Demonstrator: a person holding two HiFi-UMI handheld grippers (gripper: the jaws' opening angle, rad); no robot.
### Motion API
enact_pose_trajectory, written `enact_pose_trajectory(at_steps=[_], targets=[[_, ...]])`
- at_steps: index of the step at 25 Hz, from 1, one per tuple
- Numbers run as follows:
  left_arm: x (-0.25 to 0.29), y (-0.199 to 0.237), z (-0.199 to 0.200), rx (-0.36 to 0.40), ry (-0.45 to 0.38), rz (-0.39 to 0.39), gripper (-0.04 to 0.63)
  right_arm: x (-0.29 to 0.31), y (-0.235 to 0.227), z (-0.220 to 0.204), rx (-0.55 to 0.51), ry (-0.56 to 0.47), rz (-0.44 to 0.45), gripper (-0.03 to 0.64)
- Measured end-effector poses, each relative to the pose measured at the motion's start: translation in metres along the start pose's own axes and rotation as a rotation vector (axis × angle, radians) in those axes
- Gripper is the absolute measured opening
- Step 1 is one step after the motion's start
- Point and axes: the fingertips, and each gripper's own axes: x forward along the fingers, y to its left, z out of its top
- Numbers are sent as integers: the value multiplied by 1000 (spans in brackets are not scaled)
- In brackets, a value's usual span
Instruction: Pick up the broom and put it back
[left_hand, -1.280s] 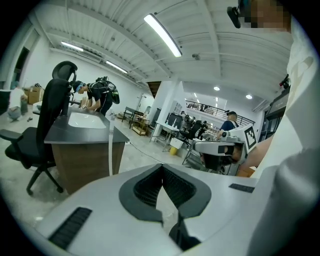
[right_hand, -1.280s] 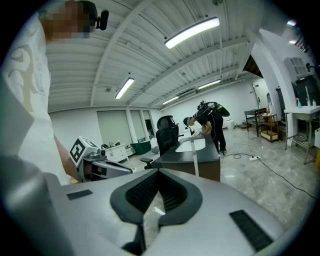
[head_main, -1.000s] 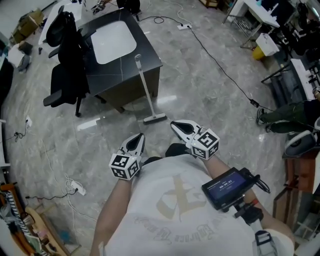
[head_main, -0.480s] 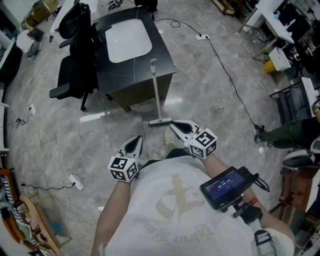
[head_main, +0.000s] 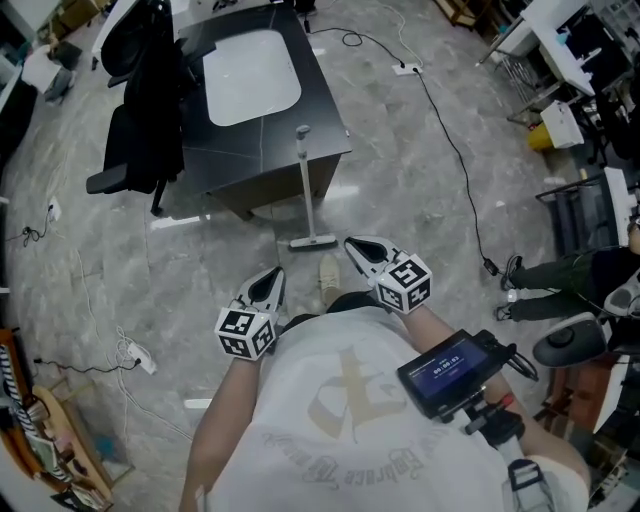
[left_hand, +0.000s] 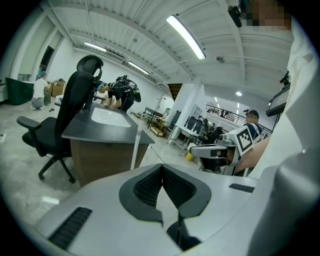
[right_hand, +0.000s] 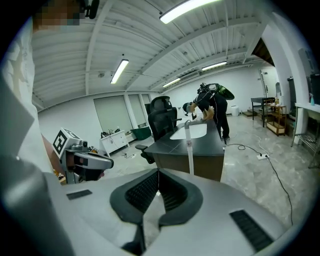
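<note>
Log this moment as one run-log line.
broom: upright beside desk, untouched | left gripper: shut, empty | right gripper: shut, empty

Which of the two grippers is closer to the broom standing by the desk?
The right gripper: its tip shows close to the foot of the broom, while the left gripper sits further back.

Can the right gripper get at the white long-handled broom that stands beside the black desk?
Probably yes: the white long-handled broom stands ahead of the right gripper, only bare grey floor between them. But its jaws are shut and must open first.
</note>
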Motion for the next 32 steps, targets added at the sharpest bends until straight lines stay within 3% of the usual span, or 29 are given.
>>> enact_pose_trajectory(at_steps=[18, 32], targets=[[19, 38, 25, -47, 40, 151, 12, 105, -63, 4, -11, 67, 69, 18], [36, 38, 30, -103, 52, 248, 12, 153, -102, -10, -1, 135, 150, 19]])
